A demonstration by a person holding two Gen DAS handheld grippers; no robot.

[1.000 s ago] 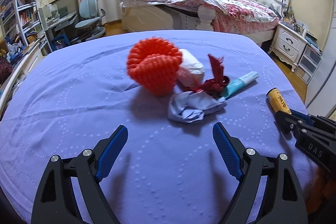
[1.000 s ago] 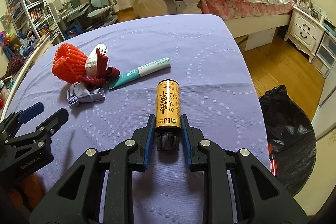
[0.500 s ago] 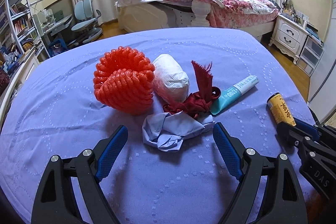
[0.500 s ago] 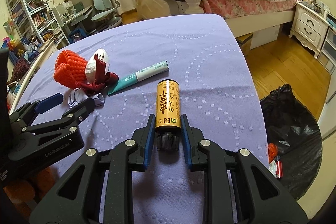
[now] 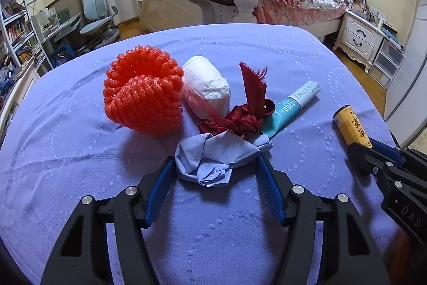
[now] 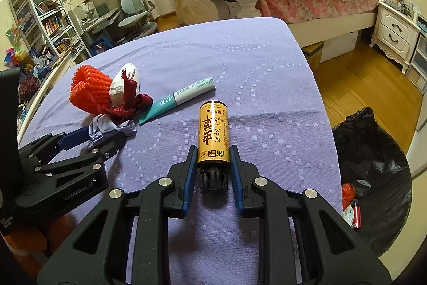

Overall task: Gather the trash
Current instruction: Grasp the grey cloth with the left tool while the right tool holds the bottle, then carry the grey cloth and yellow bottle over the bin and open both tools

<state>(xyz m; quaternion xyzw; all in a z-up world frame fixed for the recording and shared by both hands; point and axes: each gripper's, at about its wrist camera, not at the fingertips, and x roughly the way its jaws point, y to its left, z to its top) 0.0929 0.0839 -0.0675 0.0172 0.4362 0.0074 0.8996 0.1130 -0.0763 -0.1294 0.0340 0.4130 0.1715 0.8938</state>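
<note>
Lilac tablecloth (image 5: 80, 151) bears orange foam net (image 5: 144, 100), tissue wad (image 5: 208, 90), red ribbon (image 5: 245, 119), tube (image 5: 293, 103), blue glove (image 5: 213, 159)

The left gripper (image 5: 214, 164) has advanced across the purple tablecloth (image 5: 80, 151) toward the trash pile, and its jaws have just been closing. The crumpled blue wad (image 5: 216, 159), which lay well ahead of its fingertips before, now sits between the 2 blue pads, both touching its sides.
</note>
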